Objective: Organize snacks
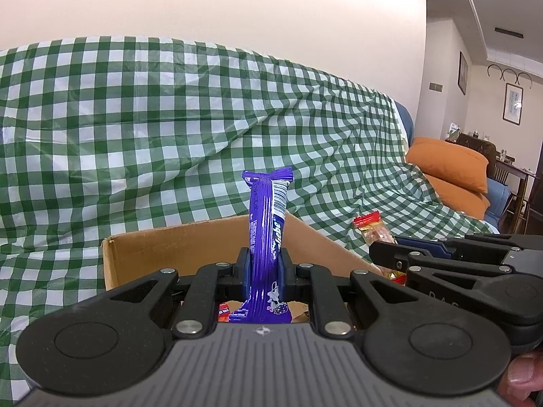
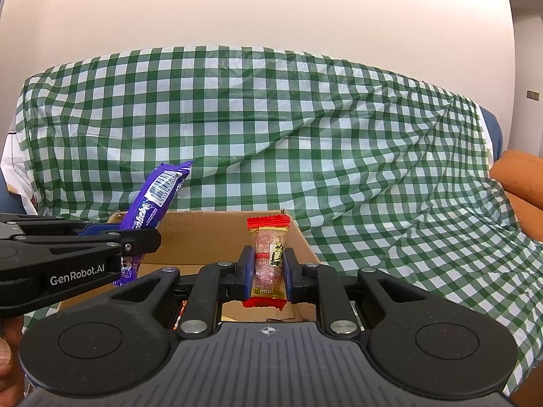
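Observation:
My left gripper (image 1: 265, 273) is shut on a purple snack bar (image 1: 268, 224), which stands upright between the pads over an open cardboard box (image 1: 169, 251). In the right wrist view the same purple snack bar (image 2: 152, 203) leans in the left gripper (image 2: 135, 242) at the left. My right gripper (image 2: 268, 273) is shut on a small clear candy with red ends (image 2: 268, 257), held upright above the cardboard box (image 2: 210, 237). From the left wrist view that red-ended candy (image 1: 371, 232) pokes up from the right gripper (image 1: 390, 254) at the right. Red wrappers lie inside the box, mostly hidden.
A green and white checked cloth (image 1: 169, 118) covers the sofa behind and around the box. Orange cushions (image 1: 451, 173) lie at the right end. A person's thumb (image 1: 522, 373) shows at the lower right corner, and fingers (image 2: 6, 356) at the lower left of the right wrist view.

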A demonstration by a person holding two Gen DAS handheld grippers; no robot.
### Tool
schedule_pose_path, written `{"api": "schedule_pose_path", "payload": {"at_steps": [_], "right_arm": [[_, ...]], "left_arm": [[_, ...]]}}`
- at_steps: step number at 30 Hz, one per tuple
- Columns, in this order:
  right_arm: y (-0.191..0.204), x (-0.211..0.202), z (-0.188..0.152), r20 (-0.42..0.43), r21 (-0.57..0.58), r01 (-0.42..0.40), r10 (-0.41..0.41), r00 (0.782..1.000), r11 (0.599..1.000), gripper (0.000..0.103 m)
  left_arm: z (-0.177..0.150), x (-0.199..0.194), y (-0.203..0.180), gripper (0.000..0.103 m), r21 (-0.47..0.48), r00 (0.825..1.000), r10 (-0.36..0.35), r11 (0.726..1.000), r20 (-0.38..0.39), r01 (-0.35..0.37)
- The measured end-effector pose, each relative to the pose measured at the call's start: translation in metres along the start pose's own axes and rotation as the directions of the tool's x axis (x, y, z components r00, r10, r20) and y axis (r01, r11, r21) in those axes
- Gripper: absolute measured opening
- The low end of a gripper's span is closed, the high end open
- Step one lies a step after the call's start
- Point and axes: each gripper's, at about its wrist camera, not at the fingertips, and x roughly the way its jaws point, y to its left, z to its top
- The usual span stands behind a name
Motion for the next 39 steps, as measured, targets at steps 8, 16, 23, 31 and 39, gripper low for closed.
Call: {"api": "schedule_pose_path", "payload": {"at_steps": [8,16,23,31,39], "right_arm": [[0.001,-0.004,-0.001,0.020,0.006,0.000,0.000,1.000,1.000,0.018],[0.002,0.002,-0.001,-0.010,0.015,0.029,-0.029,1.000,0.999,0.059],[0.001,0.004,-0.002,-0.025,0.030,0.018,-0.017,1.000,0.999,0.069],[-0.010,-0.010,-0.004,-0.040,0.055,0.001,0.001,0.999,0.998,0.098],[-0.029,-0.037,-0.012,-0.077,0.064,-0.015,0.020,0.997,0.998,0.102]], "left_arm": [[0.002,-0.004,0.002,0.016,-0.028,0.999,-0.030,0.999,0.014,0.030],[0.002,-0.003,0.009,0.051,-0.064,1.000,0.000,0.998,0.011,0.001],[-0.002,-0.009,0.016,0.077,-0.077,0.999,0.048,0.996,-0.001,-0.048],[0.001,-0.048,0.004,0.083,-0.019,0.991,0.132,0.991,0.003,-0.132],[-0.009,-0.100,-0.017,0.103,-0.151,0.967,0.204,0.962,-0.155,-0.227]]}}
